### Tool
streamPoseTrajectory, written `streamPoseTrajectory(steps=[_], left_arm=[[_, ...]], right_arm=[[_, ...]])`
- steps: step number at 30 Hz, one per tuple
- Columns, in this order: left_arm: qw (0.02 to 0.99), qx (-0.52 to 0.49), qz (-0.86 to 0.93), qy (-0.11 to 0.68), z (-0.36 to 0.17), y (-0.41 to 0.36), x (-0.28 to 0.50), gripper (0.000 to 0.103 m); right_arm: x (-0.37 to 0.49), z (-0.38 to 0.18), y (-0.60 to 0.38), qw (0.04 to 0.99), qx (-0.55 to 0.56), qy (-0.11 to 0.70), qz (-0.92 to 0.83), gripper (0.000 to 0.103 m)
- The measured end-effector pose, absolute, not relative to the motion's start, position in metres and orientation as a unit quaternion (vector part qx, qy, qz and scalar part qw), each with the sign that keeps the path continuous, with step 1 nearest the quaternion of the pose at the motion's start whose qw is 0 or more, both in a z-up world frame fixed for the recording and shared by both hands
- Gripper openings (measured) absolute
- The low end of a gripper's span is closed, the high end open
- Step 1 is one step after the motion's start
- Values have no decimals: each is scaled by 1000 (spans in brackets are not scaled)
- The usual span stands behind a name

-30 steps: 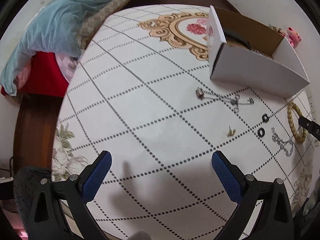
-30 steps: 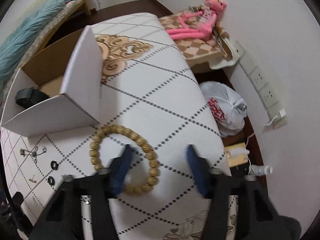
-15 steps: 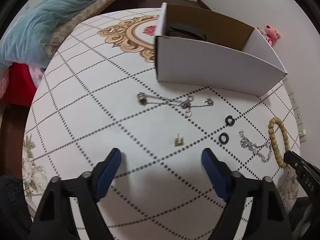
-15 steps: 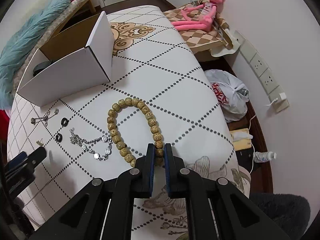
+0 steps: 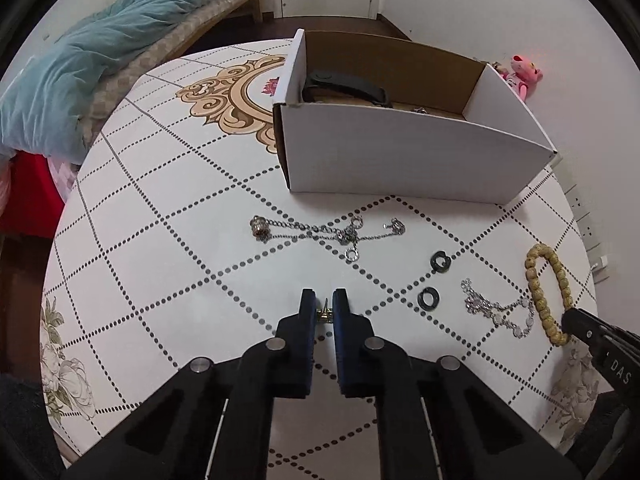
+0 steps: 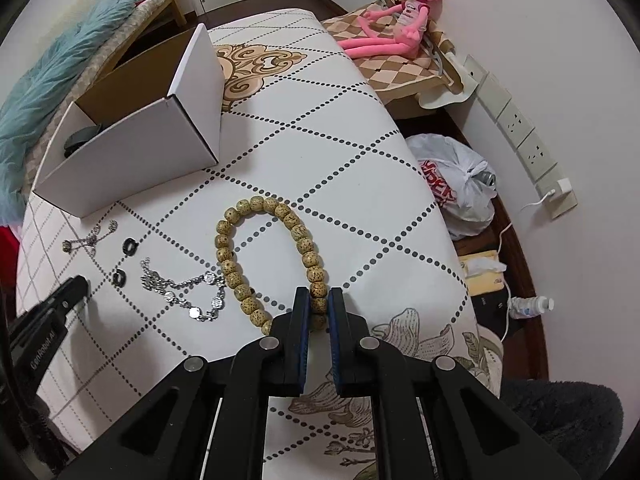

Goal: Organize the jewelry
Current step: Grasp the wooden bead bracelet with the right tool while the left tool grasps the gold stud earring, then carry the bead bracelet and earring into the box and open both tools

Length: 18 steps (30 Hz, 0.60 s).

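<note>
My left gripper (image 5: 324, 307) fingers clenched on small gold stud earring (image 5: 323, 313); right gripper (image 6: 318, 303) fingers clamped on tan speckled wooden bead bracelet (image 6: 228, 255), both on table (image 5: 168, 184).

Your widest free stretch is the bare tabletop (image 5: 160, 208) to the left of the box (image 5: 400, 160), nothing on it out to the rim. The box walls stand tall across the far side, so any way in goes over the top. In front of it the chain (image 5: 320, 232) sprawls sideways, with two black rings (image 5: 434, 280) and a silver bracelet (image 5: 496, 308) crowding the right. Past the beads (image 6: 260, 256), the right edge drops to a bag (image 6: 460, 184) and wall sockets (image 6: 516, 128).
</note>
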<state>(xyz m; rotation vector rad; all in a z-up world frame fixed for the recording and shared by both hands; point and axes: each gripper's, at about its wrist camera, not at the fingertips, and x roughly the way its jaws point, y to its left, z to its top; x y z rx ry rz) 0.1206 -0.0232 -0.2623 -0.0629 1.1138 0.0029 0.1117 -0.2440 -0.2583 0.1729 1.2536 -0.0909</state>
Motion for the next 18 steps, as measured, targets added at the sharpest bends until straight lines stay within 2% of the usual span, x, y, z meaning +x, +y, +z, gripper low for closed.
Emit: streamPoseTrajectory(steps=[6,18], left_arm=[[848,-47,-20,527,-246,-13,111,6],[859,-64,-91,500,-158,-2,140,6]], right_arm=[[108,-231,-242,820,100,562,-22,9],[145,-122,-230,854,125,500,77,9]])
